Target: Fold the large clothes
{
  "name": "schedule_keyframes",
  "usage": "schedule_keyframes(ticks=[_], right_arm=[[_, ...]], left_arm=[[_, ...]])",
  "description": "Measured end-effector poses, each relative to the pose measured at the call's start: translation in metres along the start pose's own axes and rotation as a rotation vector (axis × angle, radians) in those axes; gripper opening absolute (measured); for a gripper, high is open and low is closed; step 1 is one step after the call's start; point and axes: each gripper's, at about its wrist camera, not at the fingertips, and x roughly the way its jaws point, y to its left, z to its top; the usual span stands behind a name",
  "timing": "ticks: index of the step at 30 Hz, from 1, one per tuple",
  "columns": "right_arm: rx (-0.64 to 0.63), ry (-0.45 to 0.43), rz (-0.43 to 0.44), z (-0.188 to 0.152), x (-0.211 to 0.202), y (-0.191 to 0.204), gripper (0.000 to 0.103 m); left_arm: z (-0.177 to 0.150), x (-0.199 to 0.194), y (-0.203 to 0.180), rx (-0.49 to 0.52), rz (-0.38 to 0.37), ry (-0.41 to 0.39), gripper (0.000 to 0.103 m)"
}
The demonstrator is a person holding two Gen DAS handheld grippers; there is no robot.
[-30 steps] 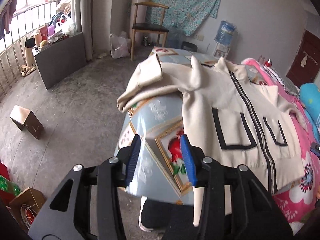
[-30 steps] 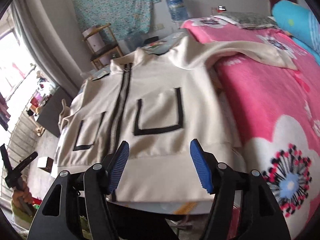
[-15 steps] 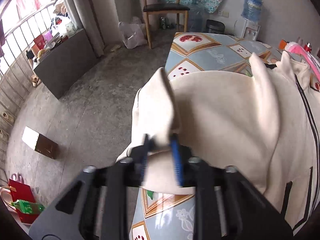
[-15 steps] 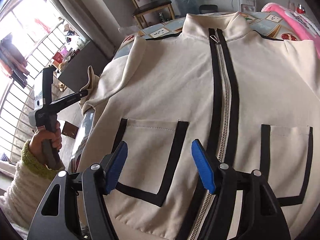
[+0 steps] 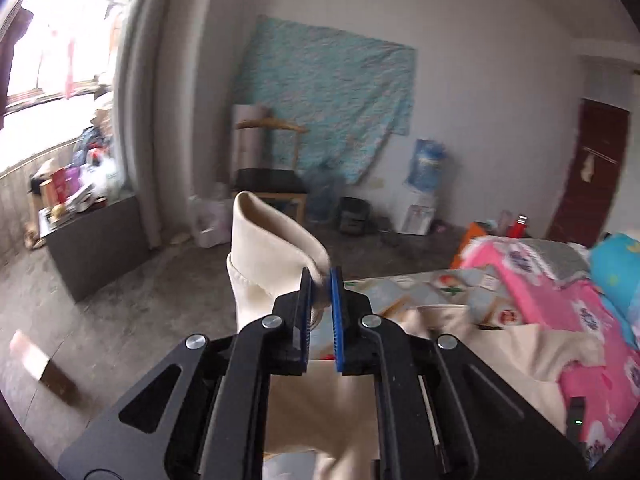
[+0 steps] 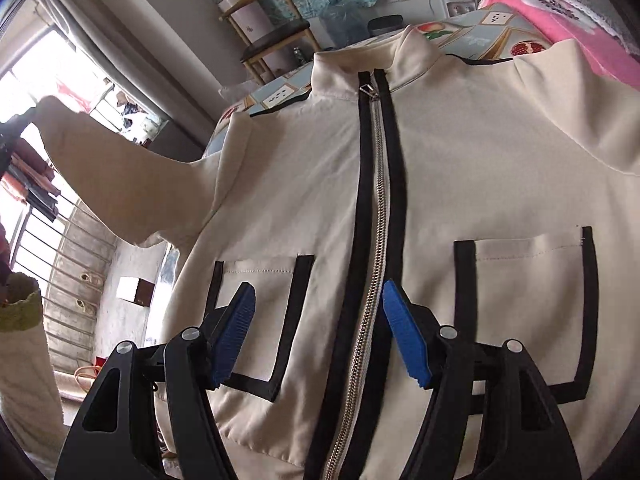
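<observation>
Left tool (image 5: pixel 320 280) clamped narrow on the cuff end of the cream sleeve (image 5: pixel 272 240), blue pads pinching the fabric, cuff raised clear above the surface (image 5: pixel 432 292) and standing up against the room behind. In the right wrist view, the same sleeve (image 6: pixel 120 184) stretched up and out to the left from the shoulder.

Right tool (image 6: pixel 316 332) spread wide, nothing between the blue pads, hovering low over the jacket front near the left pocket and the zipper; contact with the cloth impossible to judge.

Cream jacket (image 6: pixel 460 168) spread front-up on the patterned surface, collar towards the far edge, zipper (image 6: pixel 374 216) closed and edged in black, two chest pockets (image 6: pixel 532 300) outlined in black trim. Right shoulder lying over towards the pink bedding (image 6: pixel 560 20).

Behind: wooden chair (image 5: pixel 268 176) against the wall, teal floral cloth (image 5: pixel 324 96) hung above it, water dispenser (image 5: pixel 420 196) with a blue bottle, dark red door (image 5: pixel 592 172) at far right, small box (image 5: pixel 40 364) on the concrete floor.

No readable writing, brand or label anywhere; print on the bottle and dispenser too blurred to make out.
</observation>
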Motion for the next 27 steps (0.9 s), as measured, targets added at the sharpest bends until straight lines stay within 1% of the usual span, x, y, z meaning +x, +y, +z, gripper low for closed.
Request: schedule_keyframes(ticks=[2, 4, 5, 7, 8, 9, 10, 11, 12, 13, 14, 15, 16, 17, 19, 21, 23, 25, 27], right_arm=[[0.008, -0.023, -0.002, -0.002, -0.013, -0.006, 0.065], [0.018, -0.044, -0.01, -0.006, -0.026, -0.014, 0.065], [0.024, -0.05, -0.016, -0.007, -0.032, -0.019, 0.065], [0.041, -0.055, -0.031, -0.009, -0.041, -0.031, 0.065], [0.052, -0.052, -0.038, -0.011, -0.045, -0.038, 0.065], [0.062, -0.044, -0.043, -0.012, -0.048, -0.045, 0.065], [0.071, -0.032, -0.046, -0.012, -0.05, -0.051, 0.065], [0.081, -0.016, -0.046, -0.012, -0.051, -0.058, 0.065], [0.089, 0.0, -0.039, -0.01, -0.051, -0.064, 0.065], [0.098, 0.019, -0.02, -0.008, -0.051, -0.069, 0.065], [0.107, 0.032, 0.002, -0.005, -0.051, -0.071, 0.065], [0.122, 0.041, 0.04, 0.0, -0.049, -0.073, 0.065], [0.133, 0.055, 0.078, 0.006, -0.045, -0.073, 0.065], [0.142, 0.068, 0.113, 0.012, -0.04, -0.073, 0.065], [0.164, 0.095, 0.161, 0.025, -0.022, -0.068, 0.065], [0.192, 0.134, 0.203, 0.034, -0.001, -0.063, 0.057], [0.233, 0.181, 0.234, 0.04, 0.023, -0.06, 0.053], [0.263, 0.219, 0.216, 0.041, 0.042, -0.056, 0.048], [0.272, 0.243, 0.173, 0.04, 0.057, -0.053, 0.043]], left_arm=[[-0.006, 0.01, -0.05, 0.047, -0.129, 0.04, 0.009], [-0.029, 0.028, -0.095, 0.078, -0.245, 0.108, 0.009], [-0.046, 0.04, -0.114, 0.088, -0.289, 0.151, 0.009], [-0.089, 0.066, -0.14, 0.088, -0.338, 0.237, 0.012], [-0.113, 0.082, -0.146, 0.076, -0.357, 0.282, 0.013], [-0.139, 0.097, -0.149, 0.064, -0.359, 0.332, 0.014], [-0.163, 0.111, -0.15, 0.056, -0.341, 0.378, 0.016], [-0.189, 0.118, -0.149, 0.056, -0.314, 0.423, 0.022], [-0.208, 0.125, -0.146, 0.053, -0.286, 0.464, 0.025], [-0.222, 0.127, -0.14, 0.039, -0.269, 0.492, 0.025], [-0.228, 0.125, -0.131, 0.012, -0.272, 0.502, 0.026], [-0.232, 0.12, -0.121, -0.022, -0.289, 0.497, 0.033], [-0.234, 0.111, -0.112, -0.051, -0.304, 0.477, 0.039], [-0.234, 0.102, -0.103, -0.067, -0.304, 0.448, 0.047], [-0.232, 0.083, -0.085, -0.061, -0.271, 0.401, 0.048], [-0.224, 0.071, -0.073, -0.048, -0.206, 0.396, 0.048], [-0.229, 0.066, -0.058, -0.027, -0.127, 0.413, 0.048], [-0.236, 0.064, -0.045, -0.003, -0.043, 0.437, 0.048], [-0.245, 0.066, -0.031, 0.006, 0.009, 0.46, 0.048]])
